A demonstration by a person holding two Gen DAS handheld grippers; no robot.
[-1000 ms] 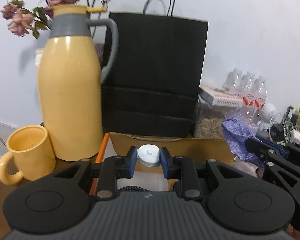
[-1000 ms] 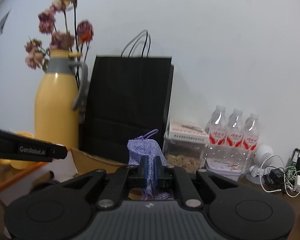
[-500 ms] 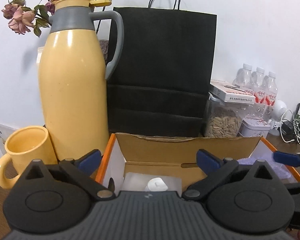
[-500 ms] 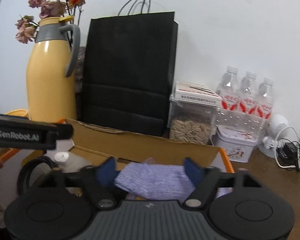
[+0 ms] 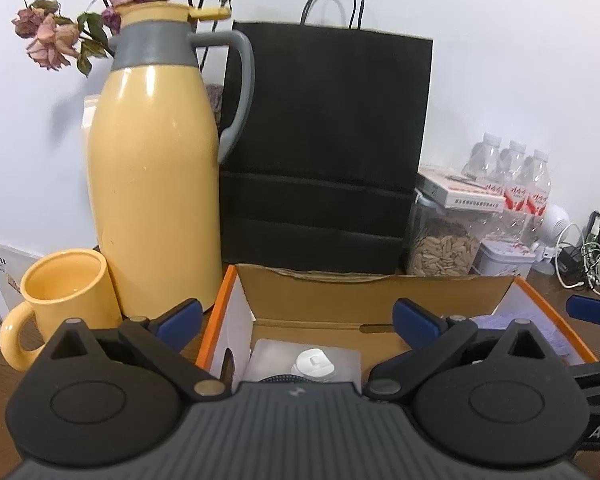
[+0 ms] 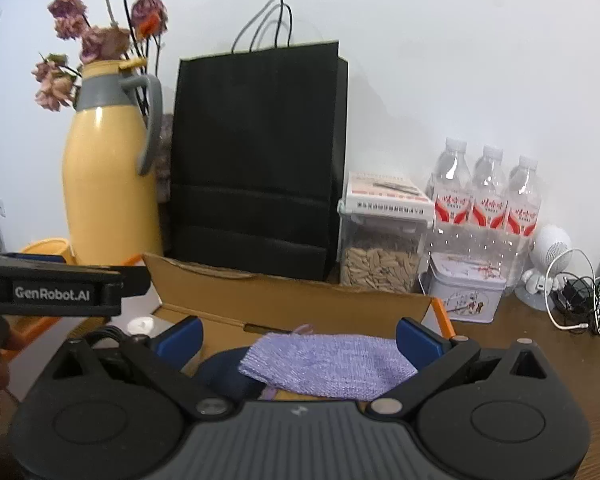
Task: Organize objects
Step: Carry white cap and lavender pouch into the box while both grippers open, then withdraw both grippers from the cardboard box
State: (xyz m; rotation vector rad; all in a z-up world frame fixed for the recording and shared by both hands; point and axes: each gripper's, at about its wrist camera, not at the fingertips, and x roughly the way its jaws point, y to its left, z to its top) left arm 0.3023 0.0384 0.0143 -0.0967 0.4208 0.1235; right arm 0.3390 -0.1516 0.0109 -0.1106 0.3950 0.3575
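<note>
An open cardboard box [image 5: 364,292] with orange edges sits in front of both grippers. Inside it, at the left, a small white-capped clear pack [image 5: 313,364] lies flat below my left gripper [image 5: 296,318], which is open and holds nothing. A purple knitted pouch [image 6: 324,364] lies in the right part of the box on a dark blue item [image 6: 224,372]. My right gripper [image 6: 299,336] hangs just above the pouch; its jaws are opening, and the pouch lies between them with the pads off it. The left gripper's body [image 6: 52,292] shows at the left of the right wrist view.
A tall yellow thermos jug [image 5: 152,184] and yellow mug [image 5: 64,296] stand left of the box. A black paper bag [image 5: 324,152] stands behind it. A seed jar [image 6: 380,252], a tin [image 6: 464,292], three water bottles [image 6: 488,200] and tangled cables [image 6: 584,304] fill the right.
Both grippers let go: the left released the white-capped pack and the right released the purple pouch. Both items now lie in the box, and both pairs of jaws stand wide.
</note>
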